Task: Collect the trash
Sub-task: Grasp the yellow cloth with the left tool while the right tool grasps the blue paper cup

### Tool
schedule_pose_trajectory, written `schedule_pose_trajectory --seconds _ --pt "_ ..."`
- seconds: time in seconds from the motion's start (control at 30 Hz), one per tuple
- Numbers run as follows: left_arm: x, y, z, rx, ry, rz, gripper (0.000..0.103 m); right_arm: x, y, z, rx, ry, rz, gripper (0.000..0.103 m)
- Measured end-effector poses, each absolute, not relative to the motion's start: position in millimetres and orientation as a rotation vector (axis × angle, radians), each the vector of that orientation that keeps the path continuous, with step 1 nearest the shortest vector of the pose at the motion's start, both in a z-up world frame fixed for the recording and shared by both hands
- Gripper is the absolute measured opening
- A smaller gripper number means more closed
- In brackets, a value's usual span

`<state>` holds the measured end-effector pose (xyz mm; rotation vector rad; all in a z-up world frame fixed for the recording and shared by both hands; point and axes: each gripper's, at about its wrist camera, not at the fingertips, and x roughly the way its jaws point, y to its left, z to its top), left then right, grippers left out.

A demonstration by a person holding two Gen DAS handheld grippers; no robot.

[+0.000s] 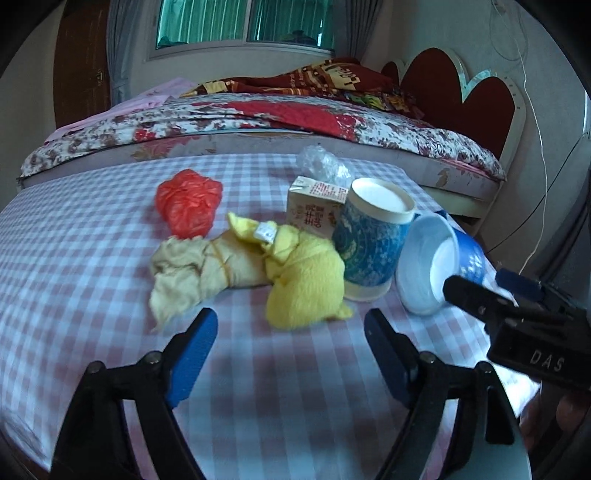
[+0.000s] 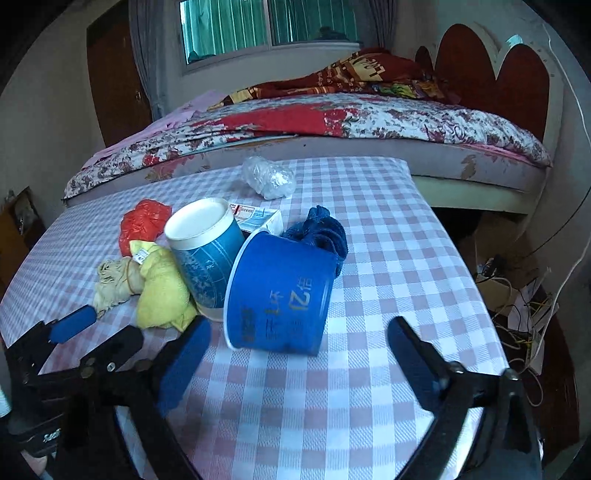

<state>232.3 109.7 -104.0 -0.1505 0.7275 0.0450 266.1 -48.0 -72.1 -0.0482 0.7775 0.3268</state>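
Nothing looks collected yet: all the trash sits in one cluster on the table (image 2: 388, 258), toward its middle and left side, and no bin or bag to receive it shows in either view. A blue tub (image 2: 277, 295) lies tipped on its side nearest the near edge, touching an upright patterned paper cup (image 2: 203, 254); against that cup rest a yellow cloth (image 1: 303, 280) and a pale knotted rag (image 1: 188, 269). Behind them lie a red crumpled bag (image 1: 188, 206), a small drink carton (image 1: 314, 206), a dark blue cloth (image 2: 325, 229) and, near the far edge, a wad of clear plastic (image 2: 269, 177). The left gripper (image 1: 291, 339) hangs just short of the yellow cloth, jaws wide apart and empty; the right gripper (image 2: 299, 347) faces the tub, likewise spread and holding nothing. So the whole job remains, by my reading. The table wears a pink-and-white checked cover. Beyond its far edge stands a bed (image 2: 406, 122) with a floral quilt and heart-shaped headboard, under a window (image 2: 266, 26); cables (image 2: 517, 306) litter the floor off the right edge.
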Motion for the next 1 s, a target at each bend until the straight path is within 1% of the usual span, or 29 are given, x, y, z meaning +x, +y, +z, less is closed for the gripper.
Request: schedule_pose_trajectory --seconds 0.07,0.17,0.33,0.4,0.43,0.47,0.5,0.53,0.57,0.67,1.0 --pt "240.2 110.4 -104.8 -0.157 0.733 0.043 0.077 269.7 -47.6 -75.0 -0.046 0.787 0.324 0.086" --pt "249.1 110.6 -108.2 -0.166 0.752 0.034 0.075 272.9 -47.8 -79.0 -0.041 0.798 0.323 0.082" --pt "257.7 104.0 -113.2 -0.141 0.778 0.029 0.075 273.3 -52.4 -82.7 -0.024 0.806 0.332 0.080" --pt "259.7 104.6 -116.1 -0.158 0.791 0.019 0.068 273.1 -53.5 -82.3 -0.017 0.806 0.335 0.078" --pt "261.5 104.7 -116.5 -0.160 0.797 0.018 0.057 272.8 -54.1 -81.8 -0.015 0.805 0.340 0.069" --pt "262.5 104.8 -117.3 -0.166 0.803 0.008 0.036 272.5 -54.8 -81.6 -0.015 0.808 0.346 0.055" --pt "262.6 105.6 -118.3 -0.176 0.809 -0.005 0.025 272.3 -54.7 -81.4 -0.022 0.812 0.347 0.055" --pt "260.8 105.7 -118.0 -0.181 0.811 -0.011 0.019 270.3 -55.2 -81.2 -0.024 0.814 0.362 0.055" --pt "258.2 105.6 -116.3 -0.182 0.803 -0.012 0.015 268.7 -55.6 -80.9 -0.026 0.811 0.372 0.055" --pt "242.7 103.9 -110.0 -0.178 0.768 -0.019 0.012 259.8 -57.9 -78.2 -0.050 0.787 0.376 0.054" --pt "201.4 95.8 -96.2 -0.164 0.708 -0.023 0.012 225.1 -77.9 -66.0 -0.064 0.726 0.372 0.054"
